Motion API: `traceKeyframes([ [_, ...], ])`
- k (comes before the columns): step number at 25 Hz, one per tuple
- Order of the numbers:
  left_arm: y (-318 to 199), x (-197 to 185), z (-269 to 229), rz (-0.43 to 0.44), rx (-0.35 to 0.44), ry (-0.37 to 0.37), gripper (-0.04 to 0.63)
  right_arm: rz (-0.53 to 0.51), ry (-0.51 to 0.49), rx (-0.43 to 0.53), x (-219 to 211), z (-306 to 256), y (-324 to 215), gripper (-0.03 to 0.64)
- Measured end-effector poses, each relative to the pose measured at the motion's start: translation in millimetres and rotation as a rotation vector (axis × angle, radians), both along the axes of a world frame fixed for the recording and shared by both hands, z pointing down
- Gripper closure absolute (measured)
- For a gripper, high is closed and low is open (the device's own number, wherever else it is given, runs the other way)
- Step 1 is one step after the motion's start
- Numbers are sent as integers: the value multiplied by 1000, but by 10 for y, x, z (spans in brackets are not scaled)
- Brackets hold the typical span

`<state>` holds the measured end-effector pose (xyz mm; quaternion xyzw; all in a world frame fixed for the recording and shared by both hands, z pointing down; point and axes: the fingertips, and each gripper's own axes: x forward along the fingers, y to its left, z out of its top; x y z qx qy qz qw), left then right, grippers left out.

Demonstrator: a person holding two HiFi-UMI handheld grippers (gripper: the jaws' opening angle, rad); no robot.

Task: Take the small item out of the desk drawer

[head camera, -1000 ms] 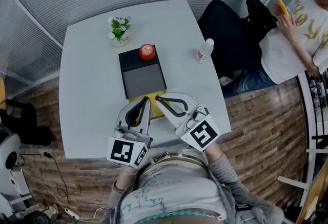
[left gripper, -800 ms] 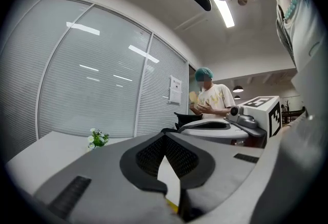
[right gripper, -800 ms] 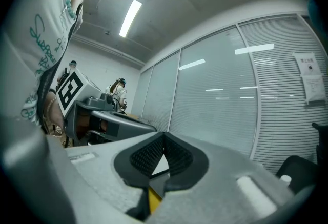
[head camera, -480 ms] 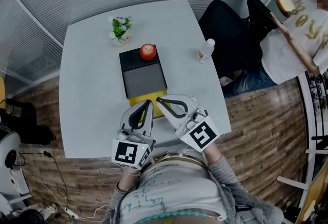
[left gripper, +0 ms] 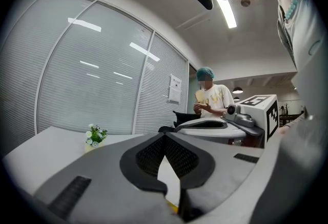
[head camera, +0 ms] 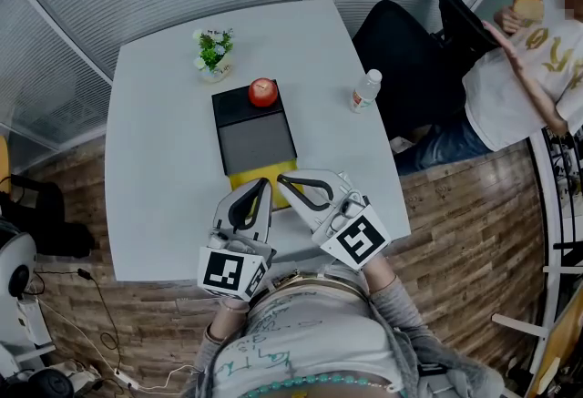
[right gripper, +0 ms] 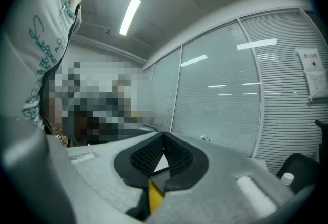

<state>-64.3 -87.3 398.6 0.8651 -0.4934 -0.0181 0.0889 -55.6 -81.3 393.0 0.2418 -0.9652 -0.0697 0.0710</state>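
While left tongs (head camera: pixel 266 179) and right tongs (head camera: pixel 278 176) sit closed (empty), yellow drawer (head camera: pixel 241 175) lies beneath their tips.

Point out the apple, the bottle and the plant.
apple (head camera: pixel 262 93), head view, middle of the fruit.
bottle (head camera: pixel 364 92), head view, middle of its body.
plant (head camera: pixel 213 48), head view, on the leaves.

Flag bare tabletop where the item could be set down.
Free: the wide left strip of the table, between the potted plant and the near edge. Also the right side, between the drawer unit and the water bottle. Crowded: the near middle, where the left claw and right claw sit at the yellow drawer.
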Motion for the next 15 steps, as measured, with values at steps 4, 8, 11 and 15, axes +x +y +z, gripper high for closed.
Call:
traceKeyframes([
  [4, 10, 2, -16, 0, 0, -1, 598, -1, -9, 5, 15, -44, 8, 615],
  [8, 24, -5, 9, 5, 6, -4, 598, -3, -14, 0, 12, -62, 19, 615],
  [11, 13, 10, -14, 3, -3, -2, 598, -7, 0, -1, 24, -50, 12, 615],
  [15, 22, 34, -2, 6, -3, -2, 598, -13, -7, -5, 42, -56, 21, 615],
])
